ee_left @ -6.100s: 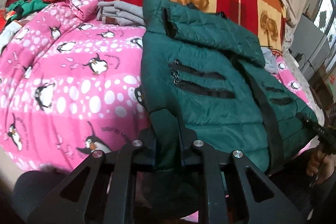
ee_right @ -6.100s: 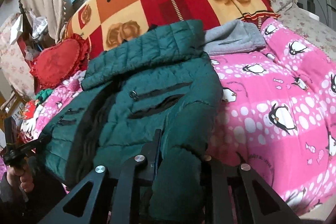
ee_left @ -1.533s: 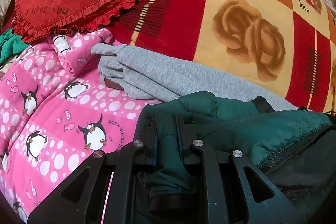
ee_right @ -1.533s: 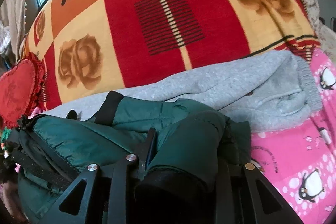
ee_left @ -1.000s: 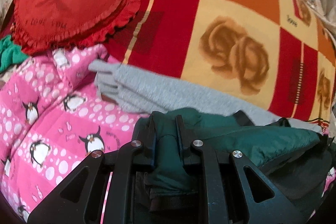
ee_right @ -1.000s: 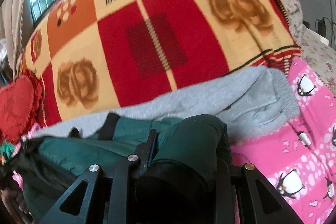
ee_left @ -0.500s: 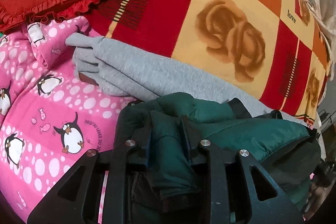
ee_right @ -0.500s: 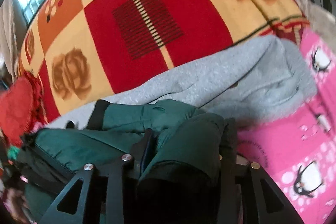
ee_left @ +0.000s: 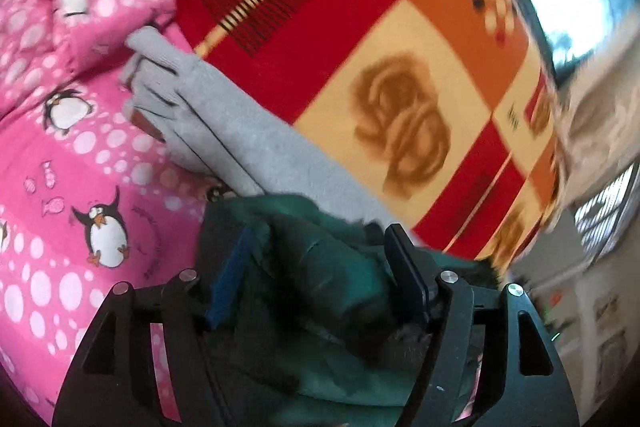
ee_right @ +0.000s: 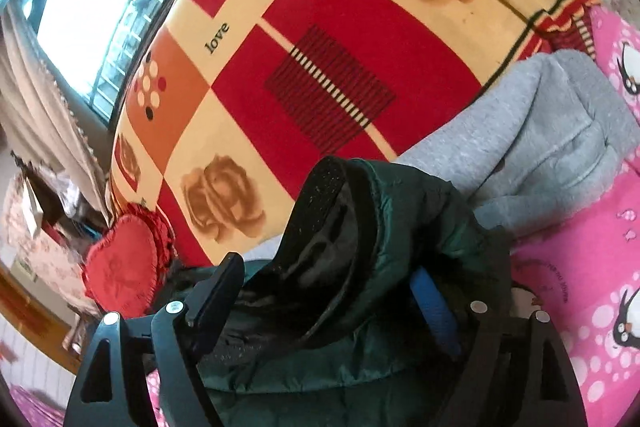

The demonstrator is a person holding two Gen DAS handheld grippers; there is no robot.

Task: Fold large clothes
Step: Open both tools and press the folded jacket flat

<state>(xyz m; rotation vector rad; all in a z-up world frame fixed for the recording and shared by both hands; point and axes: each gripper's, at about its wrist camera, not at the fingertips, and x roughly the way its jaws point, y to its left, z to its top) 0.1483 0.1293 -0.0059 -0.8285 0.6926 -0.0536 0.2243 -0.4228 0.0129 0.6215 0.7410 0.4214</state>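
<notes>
Both hand-held grippers, left (ee_left: 320, 263) & right (ee_right: 328, 303), spread wide w/ green jacket (ee_right: 404, 211) bunched between; grey sweatpants (ee_right: 552, 147) at 2 o'clock.

Each hand-held gripper is matte black, built of flat plates with long triangular cut-outs. On the left hand-held gripper (ee_left: 318, 267), four round silver screw heads sit in a row across the plates, and its fingers (ee_left: 404, 267) are slim black bars, one showing a blue pad face. The right hand-held gripper (ee_right: 326, 303) has the same silver screws, a black finger and a blue-faced one.
</notes>
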